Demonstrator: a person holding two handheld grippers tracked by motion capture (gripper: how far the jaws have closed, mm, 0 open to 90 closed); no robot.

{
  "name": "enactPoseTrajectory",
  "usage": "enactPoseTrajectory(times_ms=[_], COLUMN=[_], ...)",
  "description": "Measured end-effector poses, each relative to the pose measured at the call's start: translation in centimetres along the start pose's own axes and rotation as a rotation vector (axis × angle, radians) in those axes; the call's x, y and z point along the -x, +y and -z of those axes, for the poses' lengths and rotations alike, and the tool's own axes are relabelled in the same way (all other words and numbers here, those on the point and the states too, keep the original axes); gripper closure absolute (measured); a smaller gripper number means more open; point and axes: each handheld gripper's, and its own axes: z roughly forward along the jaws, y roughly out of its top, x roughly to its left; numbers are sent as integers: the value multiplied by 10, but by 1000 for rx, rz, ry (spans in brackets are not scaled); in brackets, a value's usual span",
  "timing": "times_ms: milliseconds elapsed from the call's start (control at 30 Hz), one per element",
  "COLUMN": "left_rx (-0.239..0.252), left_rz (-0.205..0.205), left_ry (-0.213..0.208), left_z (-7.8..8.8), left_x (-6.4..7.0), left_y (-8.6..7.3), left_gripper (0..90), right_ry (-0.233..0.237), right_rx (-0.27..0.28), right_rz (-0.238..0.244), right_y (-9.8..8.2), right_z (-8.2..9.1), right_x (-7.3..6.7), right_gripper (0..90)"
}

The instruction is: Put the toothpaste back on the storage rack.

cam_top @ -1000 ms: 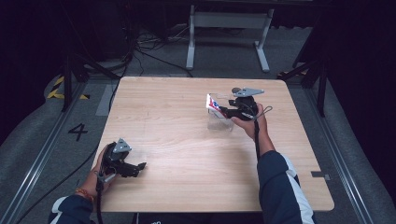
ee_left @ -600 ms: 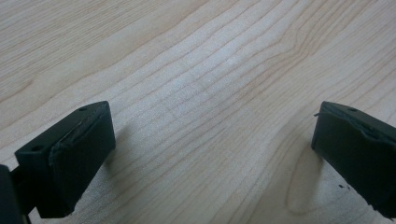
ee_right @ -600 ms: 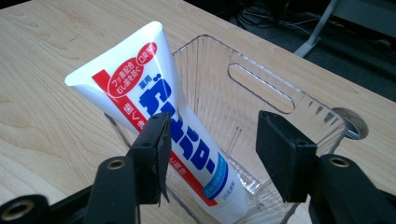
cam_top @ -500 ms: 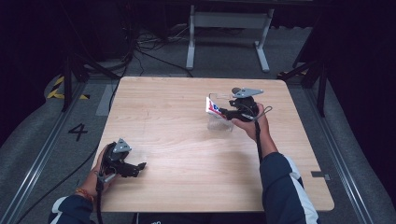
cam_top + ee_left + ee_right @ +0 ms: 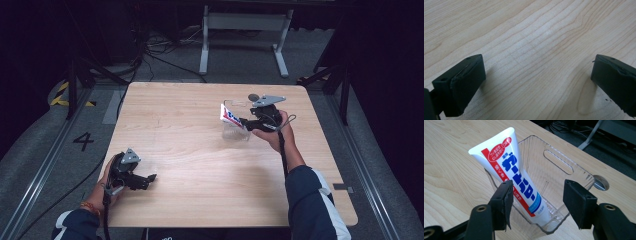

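My right gripper [image 5: 537, 195] hangs over the clear plastic bin [image 5: 564, 173] at the table's [image 5: 200, 130] far right. Its jaws have just been opening and now stand about half apart, pressing on nothing. The toothpaste tube [image 5: 511, 167] leans inside the bin, cap down, free between them. My left gripper [image 5: 537, 82] rests wide open on bare wood.

The left gripper [image 5: 148, 177] is held low at the near left, jaws spread wide with nothing between them, gripped by a hand [image 5: 111, 176] in a dark sleeve. The right gripper [image 5: 243, 121] is extended on an outstretched forearm at the far right, pointing leftward; its jaws have just been opening and are seen parted, pads pressing nothing.
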Motion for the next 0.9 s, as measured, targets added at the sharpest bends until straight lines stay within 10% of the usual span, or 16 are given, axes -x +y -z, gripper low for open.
enactPoseTrajectory(times_ms=[900], left_rx=[0], left_rz=[3], left_ry=[2], left_z=[0], left_x=[0], left_y=[0], left_gripper=[1], right_ry=[-47], right_rx=[-16], right_rz=[74], right_y=[-11], right_z=[38], right_x=[-5], right_gripper=[321])
